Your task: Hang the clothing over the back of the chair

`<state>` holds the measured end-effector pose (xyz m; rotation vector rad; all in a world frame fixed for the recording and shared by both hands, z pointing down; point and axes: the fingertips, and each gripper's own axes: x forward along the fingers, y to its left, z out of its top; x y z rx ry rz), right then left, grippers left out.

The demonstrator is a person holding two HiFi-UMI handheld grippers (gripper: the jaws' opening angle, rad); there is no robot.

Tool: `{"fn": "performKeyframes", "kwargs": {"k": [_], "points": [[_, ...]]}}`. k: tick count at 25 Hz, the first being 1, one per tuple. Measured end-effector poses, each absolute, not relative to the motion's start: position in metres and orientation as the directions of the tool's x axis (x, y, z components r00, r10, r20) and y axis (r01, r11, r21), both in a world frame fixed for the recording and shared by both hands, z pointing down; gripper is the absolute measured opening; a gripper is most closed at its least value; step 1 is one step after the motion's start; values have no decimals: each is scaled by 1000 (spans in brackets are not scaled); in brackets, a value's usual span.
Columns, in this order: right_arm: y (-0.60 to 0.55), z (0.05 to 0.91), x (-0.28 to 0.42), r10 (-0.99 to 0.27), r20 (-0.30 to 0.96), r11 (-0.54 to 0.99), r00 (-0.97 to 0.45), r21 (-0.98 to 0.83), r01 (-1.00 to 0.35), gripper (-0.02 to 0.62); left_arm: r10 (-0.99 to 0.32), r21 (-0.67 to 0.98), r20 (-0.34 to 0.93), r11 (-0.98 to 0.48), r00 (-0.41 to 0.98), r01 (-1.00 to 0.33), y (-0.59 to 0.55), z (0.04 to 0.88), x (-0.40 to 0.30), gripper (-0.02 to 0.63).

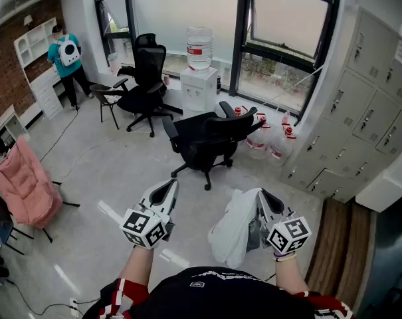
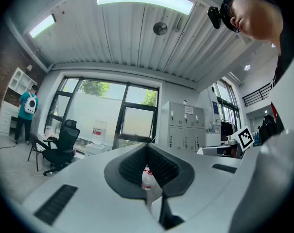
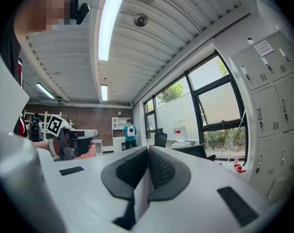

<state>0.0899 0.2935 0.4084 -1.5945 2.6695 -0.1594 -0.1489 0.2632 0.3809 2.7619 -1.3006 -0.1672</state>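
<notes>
My right hand-held gripper (image 1: pixel 262 195) clamps the white clothing (image 1: pixel 232 230), a mere sliver between its pads in its own view but a hanging bundle in the head view, my left hand-held gripper (image 1: pixel 169 186) is closed and empty, and the black chair (image 1: pixel 207 138) stands beyond.

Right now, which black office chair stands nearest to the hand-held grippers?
The black chair in mid-floor, directly ahead of them. The other black chair stands farther back, by the window.

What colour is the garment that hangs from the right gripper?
The garment is white, seen best in the head view.
</notes>
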Motion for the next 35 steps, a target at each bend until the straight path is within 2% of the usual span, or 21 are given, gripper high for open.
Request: {"fn": "performKeyframes", "kwargs": {"k": [15, 20, 35], "points": [[293, 409, 101, -871, 29, 487, -490, -85, -869, 17, -773, 137, -56, -633, 632, -762, 265, 386, -136, 23], [289, 403, 110, -856, -9, 511, -516, -153, -846, 18, -779, 146, -51, -625, 625, -767, 260, 384, -129, 23], [256, 412, 134, -812, -10, 578, -583, -145, -803, 18, -812, 154, -37, -581, 583, -799, 241, 397, -90, 23]]}}
